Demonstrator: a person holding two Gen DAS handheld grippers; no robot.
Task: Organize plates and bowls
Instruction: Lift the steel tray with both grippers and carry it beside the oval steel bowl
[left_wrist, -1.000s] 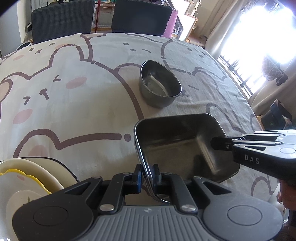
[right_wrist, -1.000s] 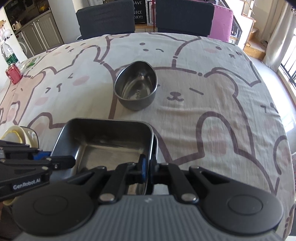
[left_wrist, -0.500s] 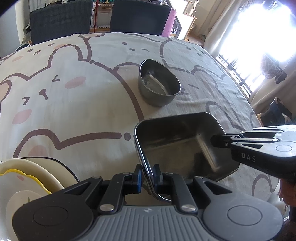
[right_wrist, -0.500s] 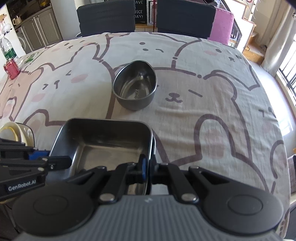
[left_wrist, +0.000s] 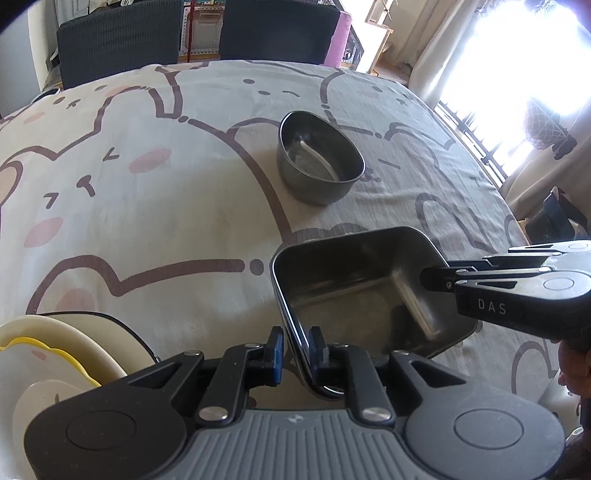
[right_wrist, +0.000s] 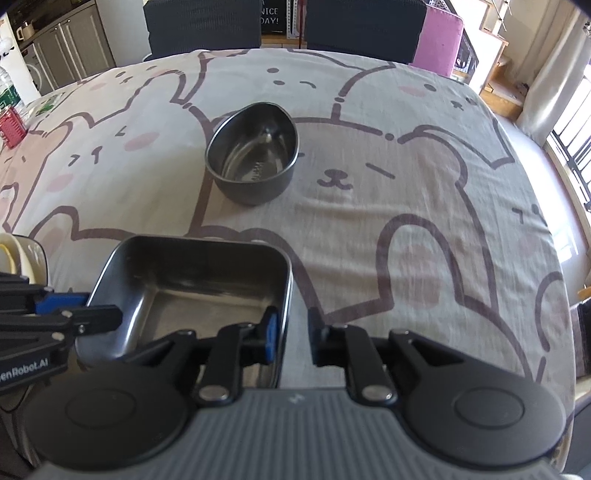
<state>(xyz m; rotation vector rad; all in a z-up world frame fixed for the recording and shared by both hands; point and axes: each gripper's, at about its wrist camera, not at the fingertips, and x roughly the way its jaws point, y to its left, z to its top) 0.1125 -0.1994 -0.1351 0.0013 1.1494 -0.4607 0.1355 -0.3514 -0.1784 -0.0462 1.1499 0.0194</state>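
A rectangular steel tray (left_wrist: 351, 288) (right_wrist: 184, 280) rests on the bear-print tablecloth (left_wrist: 147, 221), near the front edge. My left gripper (left_wrist: 297, 347) straddles its left rim; the jaws are opening, and a thin gap shows beside the blue pad. My right gripper (right_wrist: 291, 339) straddles the opposite rim. Its jaws are opening too, with the rim close to the left pad and clear space on the right. Each gripper also shows in the other's view, the right gripper (left_wrist: 436, 277) and the left gripper (right_wrist: 110, 317). An oval steel bowl (left_wrist: 319, 166) (right_wrist: 255, 155) stands farther back.
A stack of cream and yellow plates (left_wrist: 48, 354) (right_wrist: 14, 254) sits in a dark holder left of the tray. Two dark chairs (left_wrist: 118, 40) stand at the table's far edge. A red container (right_wrist: 11, 125) is at the far left. The table drops off at the right, towards a bright window.
Both pairs of jaws have widened. The right pads, shut on the tray's rim before, now stand apart from it. The left pads have loosened a little. The tray has hardly moved.
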